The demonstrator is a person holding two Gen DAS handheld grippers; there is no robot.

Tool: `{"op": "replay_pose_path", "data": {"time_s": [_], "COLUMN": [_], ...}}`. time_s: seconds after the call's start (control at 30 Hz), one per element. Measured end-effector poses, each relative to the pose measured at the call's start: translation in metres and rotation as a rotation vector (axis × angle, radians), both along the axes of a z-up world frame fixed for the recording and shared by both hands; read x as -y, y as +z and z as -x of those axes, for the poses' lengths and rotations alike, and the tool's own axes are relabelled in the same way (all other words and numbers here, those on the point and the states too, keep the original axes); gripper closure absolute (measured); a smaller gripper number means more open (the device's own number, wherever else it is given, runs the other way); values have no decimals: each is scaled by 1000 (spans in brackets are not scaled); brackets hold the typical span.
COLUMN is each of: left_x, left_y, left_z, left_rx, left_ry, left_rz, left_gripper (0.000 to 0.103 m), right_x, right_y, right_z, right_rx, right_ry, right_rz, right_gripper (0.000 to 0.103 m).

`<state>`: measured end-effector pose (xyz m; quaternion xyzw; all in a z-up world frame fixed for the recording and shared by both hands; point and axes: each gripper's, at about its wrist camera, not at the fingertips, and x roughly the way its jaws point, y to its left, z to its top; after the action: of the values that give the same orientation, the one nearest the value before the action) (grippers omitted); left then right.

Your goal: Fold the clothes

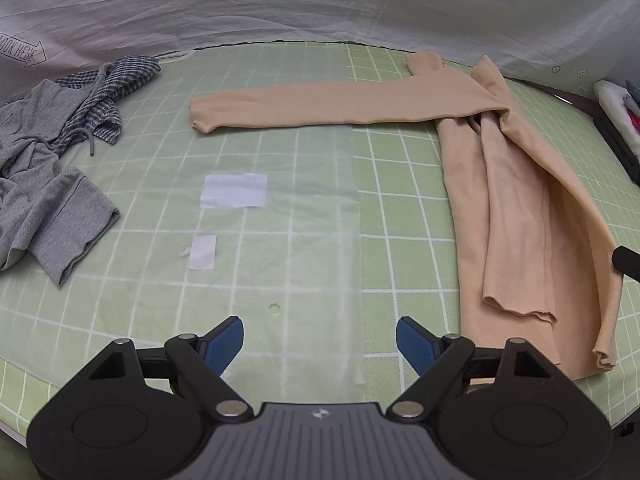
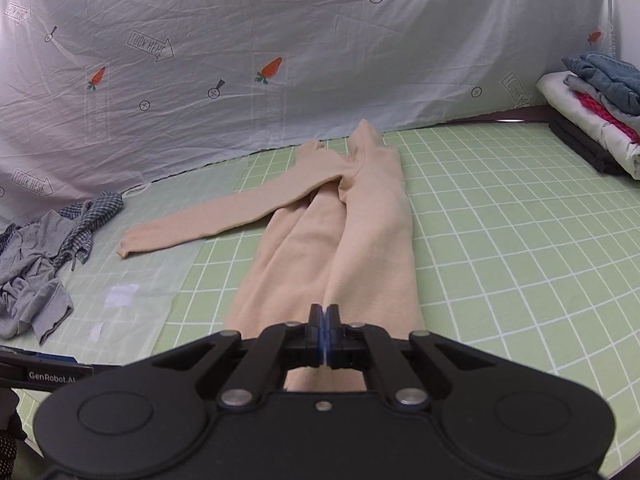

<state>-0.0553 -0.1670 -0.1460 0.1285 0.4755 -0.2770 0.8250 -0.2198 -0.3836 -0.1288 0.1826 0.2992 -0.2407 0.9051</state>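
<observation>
A peach long-sleeved top (image 1: 516, 208) lies lengthwise on the green checked mat (image 1: 400, 208). One sleeve (image 1: 320, 106) stretches out to the left. My right gripper (image 2: 324, 314) is shut on the top's near right edge, and the fabric (image 2: 360, 232) rises in a ridge up to the closed jaws. In the left wrist view that lifted edge runs to a black fingertip (image 1: 626, 262) at the right border. My left gripper (image 1: 320, 340) stands open above the mat, left of the top's hem, with nothing between its blue pads (image 1: 228, 340).
A crumpled grey hoodie and a checked garment (image 1: 44, 184) lie heaped at the left. A translucent plastic sheet with white labels (image 1: 234, 190) covers the mat's middle. Folded clothes (image 2: 600, 108) are stacked at the far right. A printed white sheet (image 2: 280, 40) hangs behind.
</observation>
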Motion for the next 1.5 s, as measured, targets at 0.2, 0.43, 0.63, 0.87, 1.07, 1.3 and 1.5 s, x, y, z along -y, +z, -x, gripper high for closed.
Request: {"op": "replay_pose_path", "data": {"time_s": [0.2, 0.43, 0.63, 0.87, 1.07, 1.3, 1.5], "left_x": [-2, -10, -7, 0, 9, 17, 31], "left_y": [-3, -4, -3, -3, -3, -7, -17], "left_z": [5, -5, -20, -47, -87, -158, -219], "left_rx": [7, -10, -16, -23, -22, -36, -7], "left_ry": [-21, 39, 90, 153, 236, 355, 376], "left_rz": [-29, -30, -9, 0, 13, 40, 18], "left_gripper": [19, 19, 19, 19, 19, 18, 18], "right_x": [5, 7, 13, 33, 67, 106, 130], "right_y": [-32, -44, -21, 1, -4, -12, -28], "right_z": [-11, -23, -22, -32, -54, -91, -110], "right_rx": [-78, -167, -90, 16, -16, -67, -147], "right_ry": [-21, 4, -17, -27, -93, -134, -180], "right_rz": [-114, -175, -141, -25, -24, -26, -27], "right_gripper": [102, 93, 22, 0, 0, 0, 0]}}
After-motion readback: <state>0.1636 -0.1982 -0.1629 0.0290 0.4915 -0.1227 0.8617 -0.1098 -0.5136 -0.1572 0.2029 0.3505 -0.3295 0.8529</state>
